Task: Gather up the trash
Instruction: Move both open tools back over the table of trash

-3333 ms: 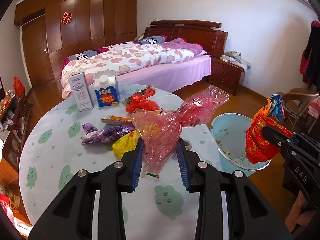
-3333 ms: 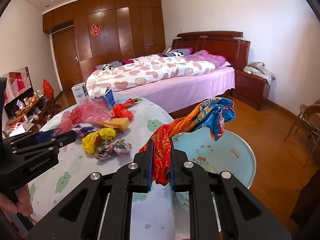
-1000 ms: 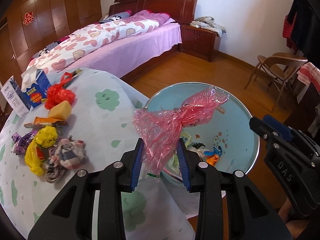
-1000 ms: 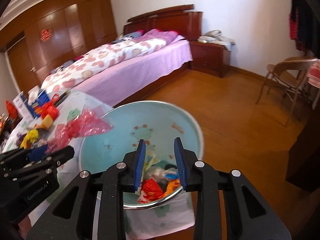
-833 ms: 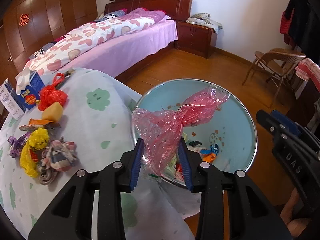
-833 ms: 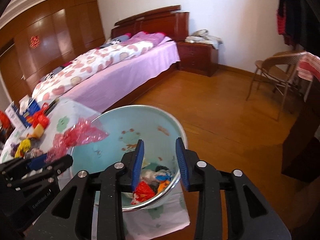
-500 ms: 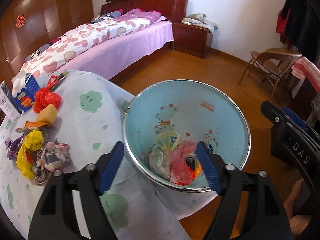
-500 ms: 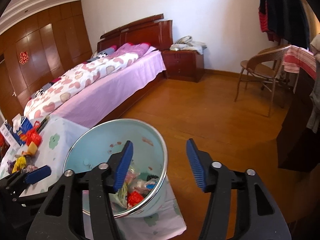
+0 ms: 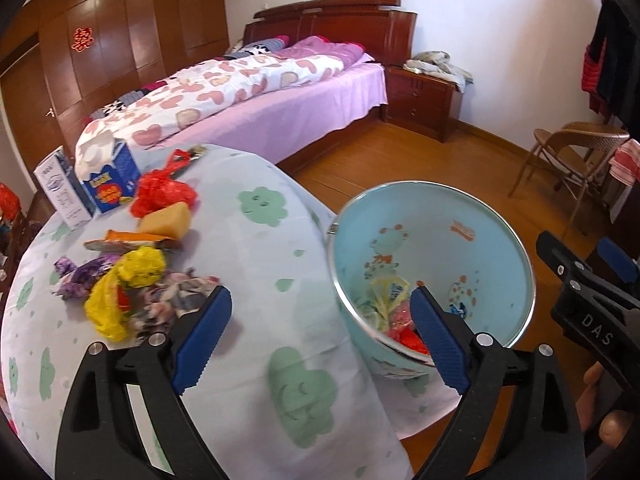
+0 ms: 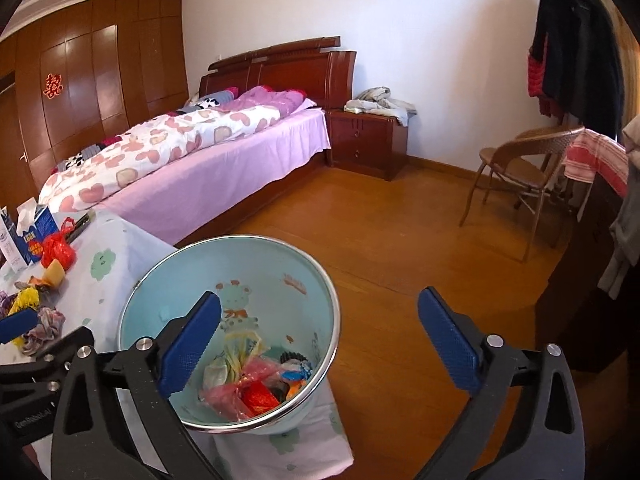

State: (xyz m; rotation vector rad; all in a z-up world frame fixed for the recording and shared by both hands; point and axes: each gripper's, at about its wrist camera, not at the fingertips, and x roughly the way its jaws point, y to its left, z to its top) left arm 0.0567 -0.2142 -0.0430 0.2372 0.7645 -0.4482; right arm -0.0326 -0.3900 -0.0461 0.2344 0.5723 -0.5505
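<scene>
Both the left gripper point(image 9: 320, 336) and right gripper point(image 10: 320, 336), jaws opening and now empty, have dropped their bags into the blue bin point(image 10: 320, 280) at the table's point(image 9: 248, 248) edge, leaving more trash point(image 9: 120, 280) near its far side.

Landmark: light-blue bin point(image 10: 320, 280) at the table point(image 9: 256, 240) edge. Bin mouth unobstructed from above, trash only at its bottom. Table strip just beside bin bare, passable. Farther from bin across the table: yellow bag point(image 9: 124, 280), crumpled cloth point(image 9: 176, 296), sponge point(image 9: 166, 220), red bag point(image 9: 164, 194), cartons point(image 9: 106, 180) block. Floor point(image 10: 400, 240) beyond bin open up to chair point(image 10: 520, 168) and bed point(image 10: 224, 168).
</scene>
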